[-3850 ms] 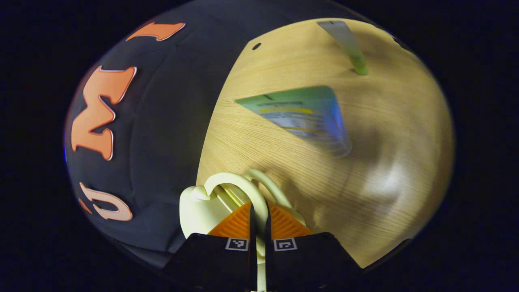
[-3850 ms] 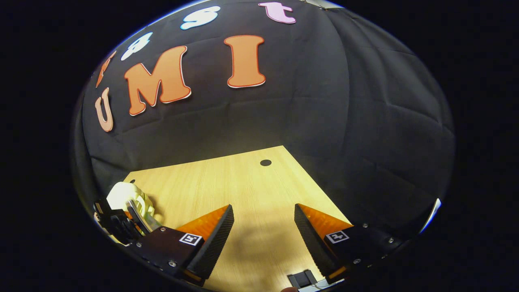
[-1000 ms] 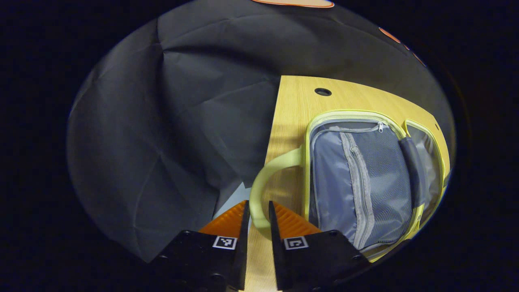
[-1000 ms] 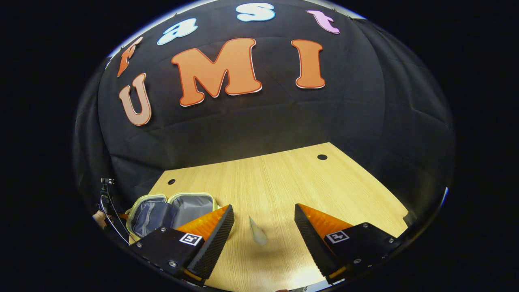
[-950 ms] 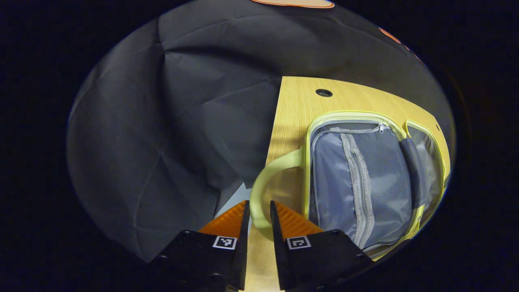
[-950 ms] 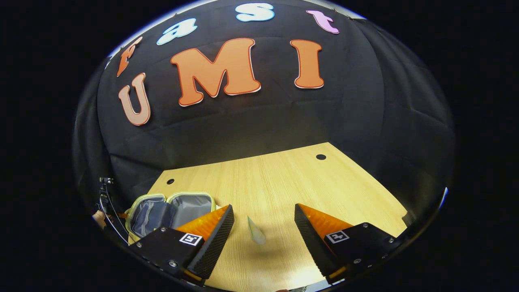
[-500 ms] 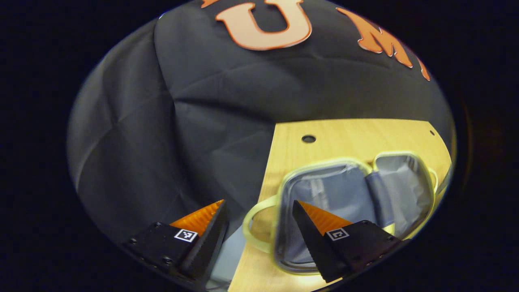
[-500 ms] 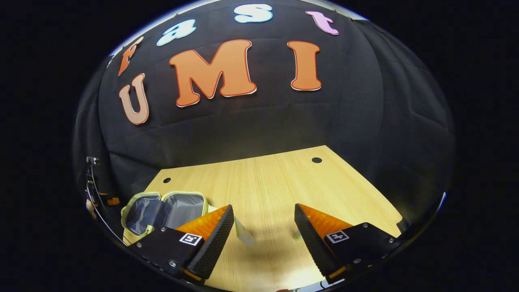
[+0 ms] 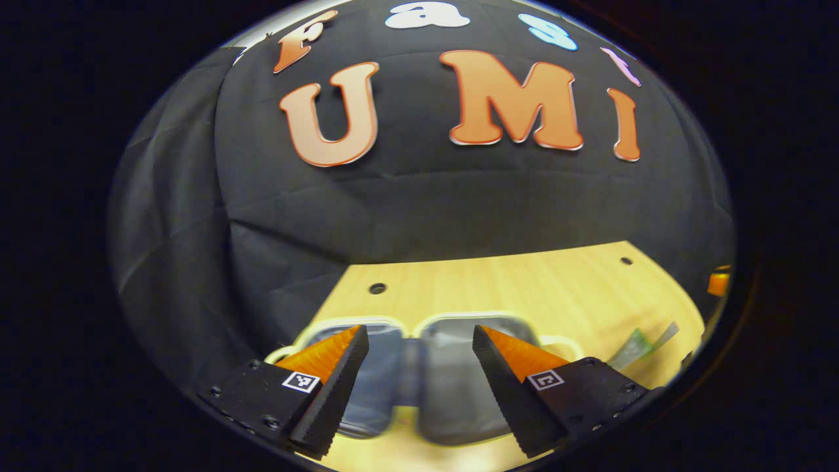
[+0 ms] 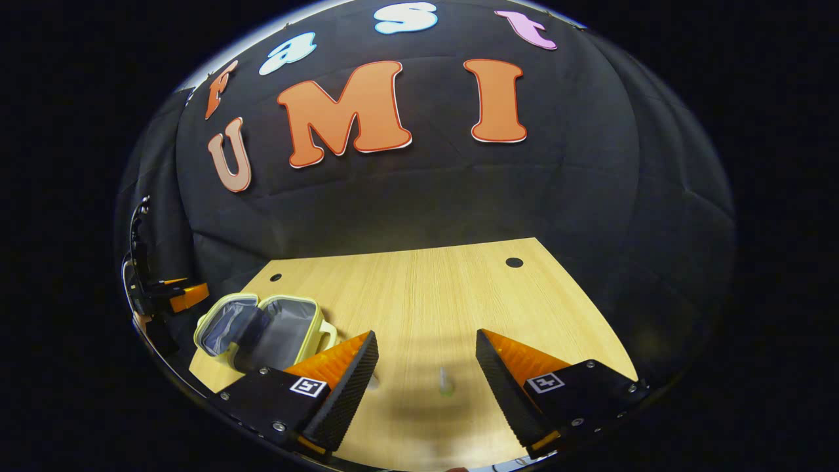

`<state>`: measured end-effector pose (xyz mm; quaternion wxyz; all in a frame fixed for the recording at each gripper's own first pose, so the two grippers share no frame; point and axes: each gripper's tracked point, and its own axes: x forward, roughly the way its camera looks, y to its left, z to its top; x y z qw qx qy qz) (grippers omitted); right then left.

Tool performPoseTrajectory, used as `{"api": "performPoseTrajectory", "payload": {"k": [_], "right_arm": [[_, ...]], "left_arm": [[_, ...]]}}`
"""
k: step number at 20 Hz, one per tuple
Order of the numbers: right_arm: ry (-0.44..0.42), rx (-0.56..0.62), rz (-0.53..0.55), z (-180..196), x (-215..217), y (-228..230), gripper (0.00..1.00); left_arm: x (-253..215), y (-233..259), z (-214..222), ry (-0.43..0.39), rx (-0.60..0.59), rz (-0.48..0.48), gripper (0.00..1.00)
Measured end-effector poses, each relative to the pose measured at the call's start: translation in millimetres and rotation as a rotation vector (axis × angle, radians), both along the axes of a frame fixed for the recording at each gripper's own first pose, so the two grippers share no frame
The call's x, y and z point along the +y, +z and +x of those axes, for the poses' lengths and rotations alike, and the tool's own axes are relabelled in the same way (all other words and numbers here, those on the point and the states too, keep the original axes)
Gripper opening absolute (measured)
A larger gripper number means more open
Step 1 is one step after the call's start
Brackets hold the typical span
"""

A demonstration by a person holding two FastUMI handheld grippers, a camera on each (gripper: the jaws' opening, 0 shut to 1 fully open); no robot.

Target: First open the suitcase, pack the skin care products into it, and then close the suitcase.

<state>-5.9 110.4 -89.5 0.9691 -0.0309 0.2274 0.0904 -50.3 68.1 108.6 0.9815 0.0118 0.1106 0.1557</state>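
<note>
The small suitcase (image 9: 452,383) lies open flat on the wooden table, both grey-lined halves up, pale yellow rim around them. My left gripper (image 9: 419,337) hovers open just above it, nothing between its fingers. A blurred green packet and a tube (image 9: 639,346) lie to the suitcase's right. In the right gripper view the open suitcase (image 10: 262,324) sits at the left. A small tube (image 10: 446,383) lies on the table below my right gripper (image 10: 426,341), which is open and holds nothing. The left gripper (image 10: 167,295) shows at the far left edge.
The wooden table (image 10: 432,295) has a round hole near each back corner (image 10: 514,262), (image 10: 275,277). The black cloth wall rises right behind it. Part of the right gripper (image 9: 718,283) shows at the far right of the left gripper view.
My left gripper let go of the suitcase handle, opened, and swung round to face the open suitcase. The tube has slid from near the right gripper's left finger to midway between its fingers.
</note>
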Motion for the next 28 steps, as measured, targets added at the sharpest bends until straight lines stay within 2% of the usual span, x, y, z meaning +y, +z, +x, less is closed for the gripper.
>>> {"api": "performPoseTrajectory", "payload": {"k": [3, 9, 16, 19, 23, 25, 26, 27, 28], "right_arm": [[0.027, 0.013, -0.023, 1, -29, -2, 0.95], [0.019, 0.038, -0.040, -4, -82, -9, 0.95], [-0.044, 0.077, -0.095, -16, -138, -23, 0.95], [-0.081, 0.108, -0.101, -19, -156, -28, 0.95], [-0.089, 0.130, -0.135, -23, -164, -35, 0.96], [-0.082, 0.137, -0.135, -24, -163, -38, 0.96], [-0.077, 0.140, -0.135, -25, -160, -39, 0.96], [-0.071, 0.145, -0.136, -25, -158, -41, 0.96], [-0.064, 0.145, -0.137, -26, -156, -42, 0.96]], "left_arm": [[-77, -6, 20, -0.067, -0.019, -0.033, 0.99], [-206, -32, 51, -0.230, 0.001, -0.066, 0.99], [-264, -99, 92, -0.287, 0.034, -0.046, 0.99], [-272, -145, 106, -0.296, 0.102, -0.035, 0.99], [-274, -191, 124, -0.285, 0.145, -0.031, 0.98], [-268, -202, 128, -0.254, 0.148, -0.029, 0.91], [-265, -201, 127, -0.231, 0.131, -0.033, 0.66], [-269, -204, 138, -0.244, 0.122, -0.032, 0.41], [-270, -202, 134, -0.261, 0.133, -0.018, 0.38]]}}
